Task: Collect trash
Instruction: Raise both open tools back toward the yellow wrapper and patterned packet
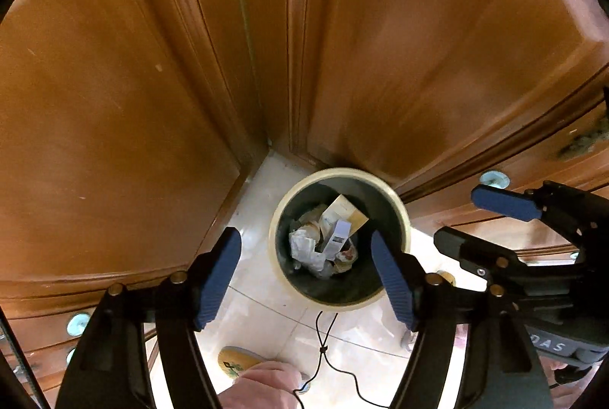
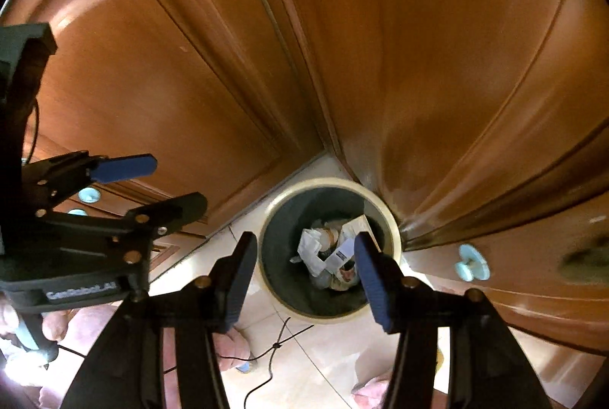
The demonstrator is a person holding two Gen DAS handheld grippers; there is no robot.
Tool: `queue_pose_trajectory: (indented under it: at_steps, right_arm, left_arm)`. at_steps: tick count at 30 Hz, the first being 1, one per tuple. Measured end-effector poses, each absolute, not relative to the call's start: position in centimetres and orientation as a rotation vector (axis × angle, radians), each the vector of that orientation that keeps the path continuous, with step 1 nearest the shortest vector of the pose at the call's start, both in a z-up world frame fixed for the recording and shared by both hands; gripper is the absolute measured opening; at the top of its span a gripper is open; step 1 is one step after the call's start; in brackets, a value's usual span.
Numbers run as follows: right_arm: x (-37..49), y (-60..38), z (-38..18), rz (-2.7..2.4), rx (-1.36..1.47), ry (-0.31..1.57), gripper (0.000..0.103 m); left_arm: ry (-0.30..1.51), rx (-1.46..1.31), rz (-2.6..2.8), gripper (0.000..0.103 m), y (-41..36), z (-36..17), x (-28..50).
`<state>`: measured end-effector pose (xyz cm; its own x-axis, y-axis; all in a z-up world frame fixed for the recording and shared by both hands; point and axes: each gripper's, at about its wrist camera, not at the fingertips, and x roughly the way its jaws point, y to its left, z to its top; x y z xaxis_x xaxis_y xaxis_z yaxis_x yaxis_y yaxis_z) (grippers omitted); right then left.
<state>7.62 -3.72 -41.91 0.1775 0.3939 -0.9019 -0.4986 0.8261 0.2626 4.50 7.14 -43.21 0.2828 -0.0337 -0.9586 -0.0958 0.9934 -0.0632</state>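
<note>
— Pale floor tiles (image 1: 266,317) below: what hangs nearest?

— Left gripper (image 1: 306,279) and right gripper (image 2: 304,281), jaws apart, empty.

— And the trash?

— Farther down, crumpled paper (image 1: 304,249) and small box (image 1: 337,237) lie inside the bin (image 1: 342,173), by wooden doors (image 1: 114,104).

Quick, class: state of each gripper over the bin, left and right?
Left gripper: open, holding nothing, above the round cream-rimmed dark waste bin.
Right gripper: open, holding nothing, above the same bin.

a home corner: panelled wooden doors (image 1: 114,104), tiled floor (image 1: 266,313), small wastebasket (image 1: 279,218)
</note>
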Motion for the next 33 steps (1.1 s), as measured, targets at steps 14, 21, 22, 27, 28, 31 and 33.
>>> queue_pose_trajectory:
  at_steps: [14, 21, 22, 27, 28, 31, 33]
  right_arm:
    - [7.6, -7.2, -22.4, 0.685, -0.057, 1.057, 0.053]
    - [9.1, -9.6, -11.7, 0.699, -0.027, 0.922, 0.053]
    - [9.4, -10.1, -10.2, 0.686, -0.025, 0.909, 0.053]
    - [11.1, -13.0, -4.9, 0.626, 0.002, 0.873, 0.053]
    - [11.8, -14.0, -3.8, 0.606, 0.011, 0.874, 0.053]
    - [14.0, -16.6, -1.0, 0.554, 0.041, 0.874, 0.053]
    - [15.7, -18.1, 0.1, 0.515, 0.050, 0.880, 0.053]
  left_arm:
    - [1.067, -0.004, 0.032, 0.076, 4.9, -24.8, 4.3]
    - [0.924, 0.025, 0.002, 0.082, 3.0, -14.8, 6.7]
    - [0.912, 0.038, 0.001, 0.084, 2.6, -13.7, 7.3]
    - [0.836, 0.063, -0.029, 0.088, 0.5, -7.6, 10.7]
    - [0.820, 0.069, -0.036, 0.090, 0.6, -6.4, 11.4]
    - [0.799, 0.077, -0.041, 0.096, -0.2, -3.2, 13.6]
    - [0.806, 0.071, -0.049, 0.096, -0.5, -1.6, 15.7]
